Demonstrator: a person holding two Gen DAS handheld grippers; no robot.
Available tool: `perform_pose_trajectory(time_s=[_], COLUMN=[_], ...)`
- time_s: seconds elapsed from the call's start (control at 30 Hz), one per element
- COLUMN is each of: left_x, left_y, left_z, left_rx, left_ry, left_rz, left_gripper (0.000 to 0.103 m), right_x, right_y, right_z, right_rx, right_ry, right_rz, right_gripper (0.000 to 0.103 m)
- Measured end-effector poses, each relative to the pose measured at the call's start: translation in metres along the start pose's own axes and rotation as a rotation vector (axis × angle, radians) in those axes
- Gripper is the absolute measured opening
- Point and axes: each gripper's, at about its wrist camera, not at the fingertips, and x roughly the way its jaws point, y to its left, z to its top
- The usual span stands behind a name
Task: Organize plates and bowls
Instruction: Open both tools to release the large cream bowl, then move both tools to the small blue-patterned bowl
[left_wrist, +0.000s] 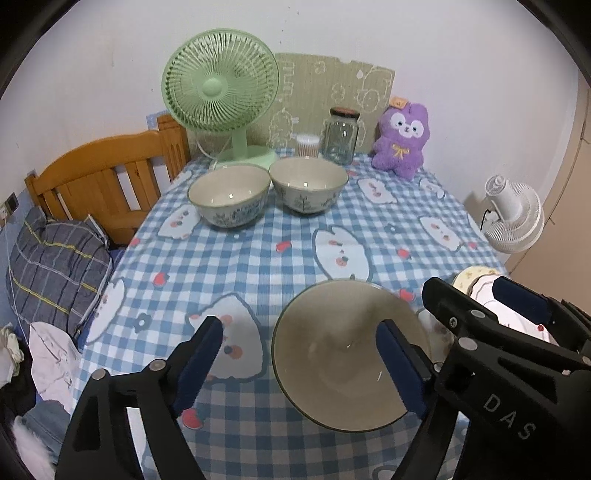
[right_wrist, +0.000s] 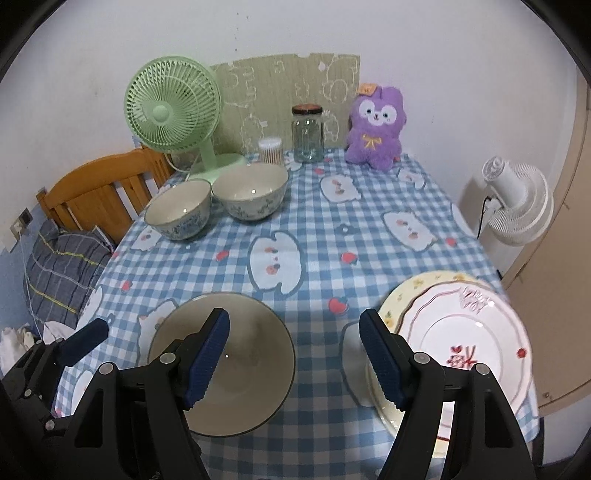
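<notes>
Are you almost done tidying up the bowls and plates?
Partly. Two plates sit stacked at the near right edge of the table. Nothing is in hand: the left gripper and right gripper are both open and empty. Left to do, probably: the plain bowl stands alone, away from the two patterned bowls by the green fan.

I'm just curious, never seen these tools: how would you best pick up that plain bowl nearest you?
Probably by its rim. The plain bowl sits upright and open, with thin flared walls, so one finger can go inside and one outside. The left gripper, open above it, could pinch the near-left edge, coming down from above. The right gripper is open too, beside the stacked plates.
</notes>
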Motion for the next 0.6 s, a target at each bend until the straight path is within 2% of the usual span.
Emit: perform_pose_trajectory(time_s=[0.17,0.3,0.6], left_x=[-0.013,-0.026,-0.035], left_y=[0.001,-0.002,-0.007], left_z=[0.011,0.019,0.042], left_rx=[-0.007,0.012,0.017], left_ry=[-0.019,-0.070,-0.094], left_rz=[-0.023,0.009,-0.042], left_gripper=[0.094,0.102,0.103], right_x=[-0.017,-0.029,-0.049], right_y=[-0.001,-0.002,-0.005], right_z=[0.012,0.020,0.043], right_rx=[-0.008,-0.016,-0.023], right_ry=[-0.034,-0.068,-0.143], right_rz=[0.006,0.006,-0.014], right_gripper=[0.081,0.084,0.092])
